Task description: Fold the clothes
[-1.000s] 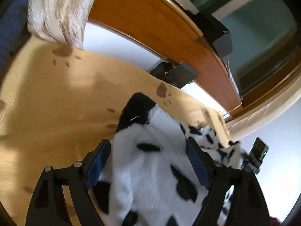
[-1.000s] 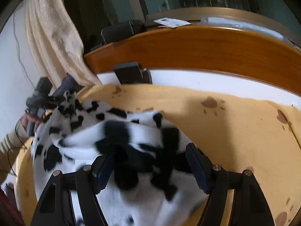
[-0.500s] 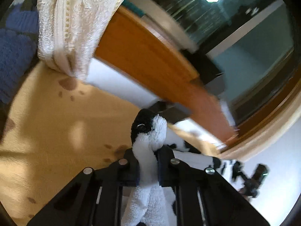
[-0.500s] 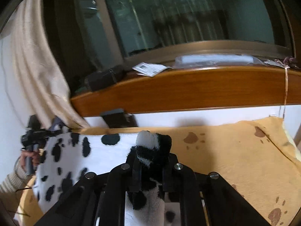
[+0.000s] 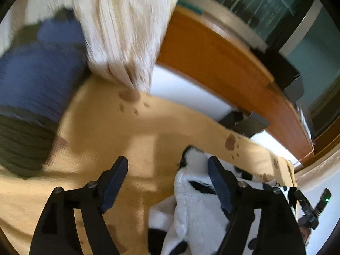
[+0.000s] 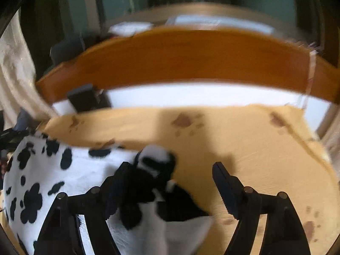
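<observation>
A white fleece garment with black spots (image 5: 191,208) lies on a yellow blanket with brown paw prints (image 5: 106,138). My left gripper (image 5: 167,163) is opening, its jaws wide apart. A garment corner (image 5: 193,155) rests loose against the inner side of its right finger (image 5: 218,182), unpinched. In the right wrist view the spotted garment (image 6: 53,170) spreads to the left. My right gripper (image 6: 171,167) is opening too. A black and white corner (image 6: 157,155) lies beside its left finger (image 6: 119,180), with bare blanket (image 6: 244,144) toward the right finger.
A wooden headboard (image 5: 212,59) runs behind the blanket, below a dark window. A cream curtain (image 5: 123,31) hangs at the left above a blue and dark cloth pile (image 5: 31,85). A black box (image 6: 85,97) sits at the headboard's foot.
Half a second ago both grippers were shut on raised garment corners. Both have now let go, and the corners have dropped onto the blanket.
</observation>
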